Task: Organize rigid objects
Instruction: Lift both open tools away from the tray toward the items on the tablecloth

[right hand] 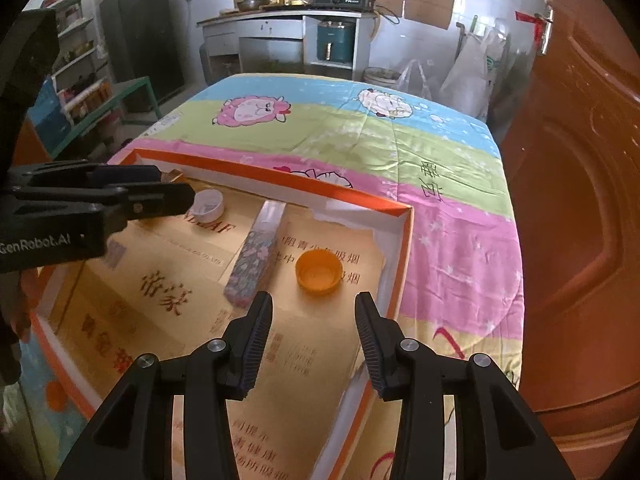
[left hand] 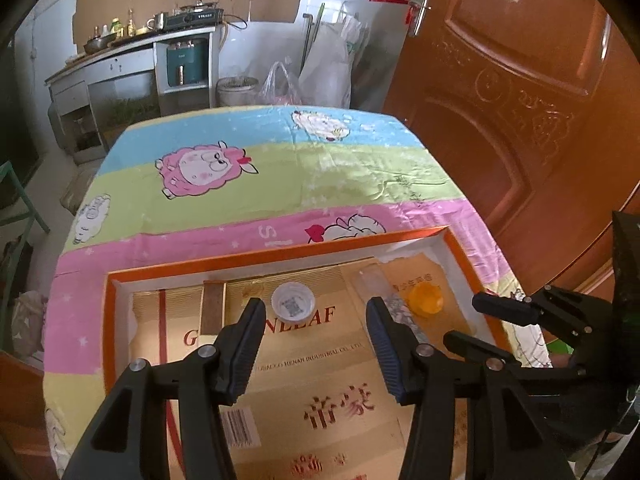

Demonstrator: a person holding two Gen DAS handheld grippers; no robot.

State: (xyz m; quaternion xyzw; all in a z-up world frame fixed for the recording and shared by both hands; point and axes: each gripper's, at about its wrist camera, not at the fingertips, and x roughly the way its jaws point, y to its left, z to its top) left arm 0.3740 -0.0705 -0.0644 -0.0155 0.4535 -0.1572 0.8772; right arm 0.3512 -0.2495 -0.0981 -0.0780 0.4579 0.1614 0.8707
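An orange-rimmed shallow box point(left hand: 280, 250) point(right hand: 280, 184) lined with gold cardboard lies on the table. In it lie a white bottle cap point(left hand: 292, 304) point(right hand: 208, 203), an orange cap point(left hand: 425, 299) point(right hand: 319, 271) and a floral rectangular case with a clear end point(right hand: 256, 258) point(left hand: 394, 304). My left gripper point(left hand: 316, 312) is open and empty above the box, just short of the white cap; it also shows in the right wrist view point(right hand: 160, 188). My right gripper point(right hand: 314, 306) is open and empty, just short of the orange cap; it shows in the left wrist view point(left hand: 468, 320).
The table is covered by a striped sheep-print cloth point(left hand: 260, 168) point(right hand: 400, 140). A brown door point(left hand: 520, 100) point(right hand: 580, 200) stands close on the right. A kitchen counter point(left hand: 132, 52) point(right hand: 280, 20), bags and a bucket stand beyond the far edge.
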